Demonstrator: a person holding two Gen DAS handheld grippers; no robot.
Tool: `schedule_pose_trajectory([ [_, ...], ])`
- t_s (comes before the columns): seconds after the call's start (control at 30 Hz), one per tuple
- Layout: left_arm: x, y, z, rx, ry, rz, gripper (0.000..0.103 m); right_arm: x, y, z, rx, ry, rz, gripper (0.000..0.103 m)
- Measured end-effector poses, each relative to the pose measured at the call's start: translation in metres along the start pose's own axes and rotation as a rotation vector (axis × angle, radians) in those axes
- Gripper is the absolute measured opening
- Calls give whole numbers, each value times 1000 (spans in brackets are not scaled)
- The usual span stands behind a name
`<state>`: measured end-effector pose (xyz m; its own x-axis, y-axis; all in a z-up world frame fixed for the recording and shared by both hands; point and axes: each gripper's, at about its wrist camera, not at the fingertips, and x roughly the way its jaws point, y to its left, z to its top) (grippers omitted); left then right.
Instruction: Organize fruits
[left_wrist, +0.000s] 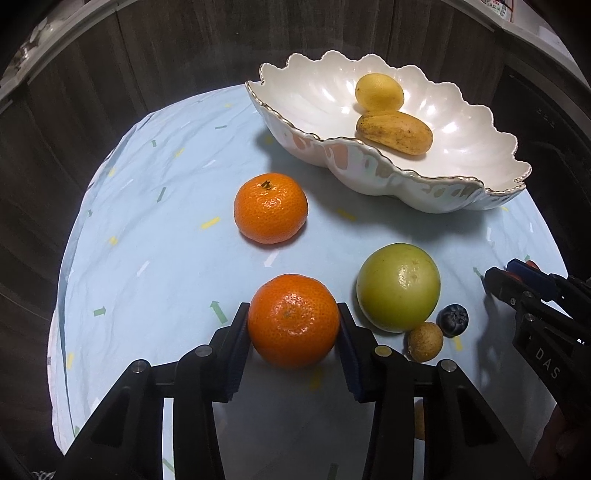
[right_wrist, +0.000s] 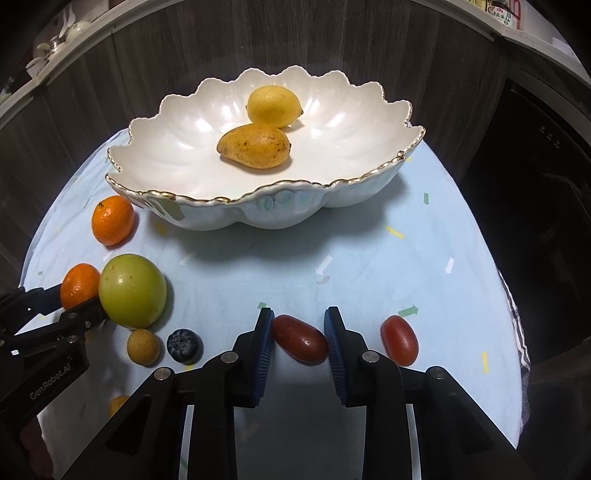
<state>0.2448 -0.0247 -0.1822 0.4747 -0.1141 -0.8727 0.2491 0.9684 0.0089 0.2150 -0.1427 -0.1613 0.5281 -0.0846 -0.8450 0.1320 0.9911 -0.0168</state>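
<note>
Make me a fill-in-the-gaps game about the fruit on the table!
1. The left gripper is closed on a ____.
2. The right gripper pinches a small ____ fruit, and another like it lies beside it.
3. The white scalloped bowl holds ____ yellow fruits.
4. The blueberry lies next to a big ____ fruit.

Missing words: tangerine; red; two; green

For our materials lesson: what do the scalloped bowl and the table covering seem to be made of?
Scalloped bowl: probably glazed ceramic or porcelain, going by the pearly highlights, rigid fluted walls and gold-lined rim. Table covering: likely thin woven cloth, matte pale blue with printed confetti marks and fine creases; paper cannot be ruled out.
</note>
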Motion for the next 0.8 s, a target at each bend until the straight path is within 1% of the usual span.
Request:
schedule_pose_trajectory([
  [0.37, -19, 3, 5, -13, -27, 3, 43, -15, 1, 3, -1, -33, 7, 29],
  [0.8, -44, -4, 14, -18, -64, 3, 42, -39, -4, 16, 17, -95, 22, 29],
])
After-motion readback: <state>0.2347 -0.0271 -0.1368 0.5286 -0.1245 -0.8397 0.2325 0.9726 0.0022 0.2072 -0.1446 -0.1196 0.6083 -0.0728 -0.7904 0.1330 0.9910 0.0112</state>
